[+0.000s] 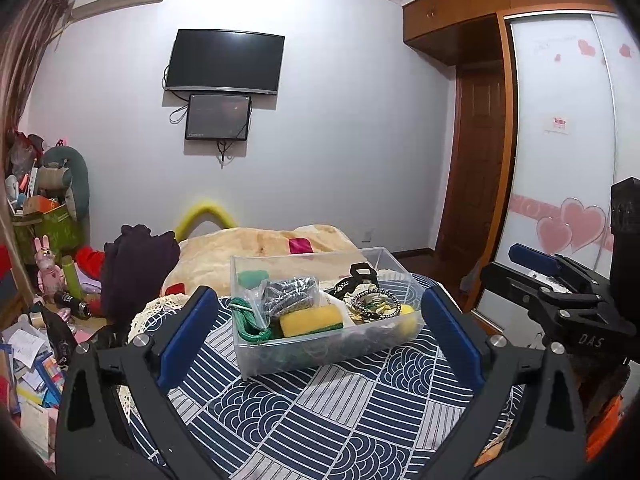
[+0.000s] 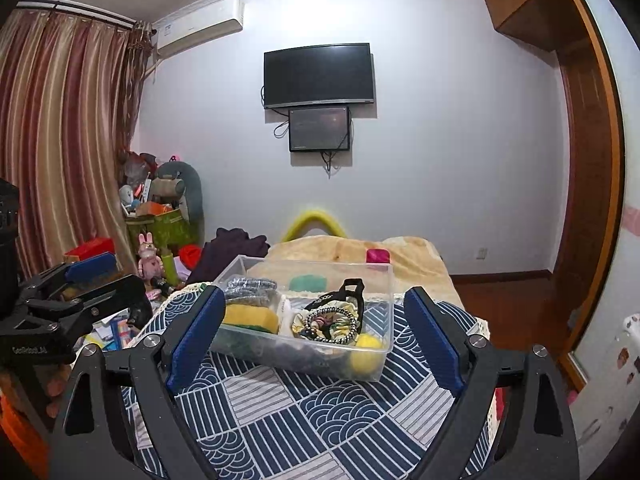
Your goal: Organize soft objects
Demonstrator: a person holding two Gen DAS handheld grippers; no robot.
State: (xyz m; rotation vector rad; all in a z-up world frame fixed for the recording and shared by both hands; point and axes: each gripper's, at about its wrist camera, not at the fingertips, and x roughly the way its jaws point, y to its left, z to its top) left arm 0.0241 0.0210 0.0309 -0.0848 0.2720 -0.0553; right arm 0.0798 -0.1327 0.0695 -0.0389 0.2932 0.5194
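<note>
Clear plastic bin (image 1: 320,344) sat on the blue-patterned worktop (image 1: 340,420), already holding a yellow sponge (image 1: 310,320) and hair ties (image 1: 376,304).
Left gripper (image 1: 320,336) and right gripper (image 2: 316,336) hovered short of it, jaws wide apart and empty; sorting looked mostly done, so next move needs a fresh target chosen.

A patterned blue-white cloth (image 1: 320,408) covers the surface; 1 clear bin (image 1: 256,360) sits on it.

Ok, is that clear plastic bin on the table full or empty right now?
Partly full. The clear bin holds a yellow sponge, green cord, and hair ties in two compartments, none piled above its rim.
</note>
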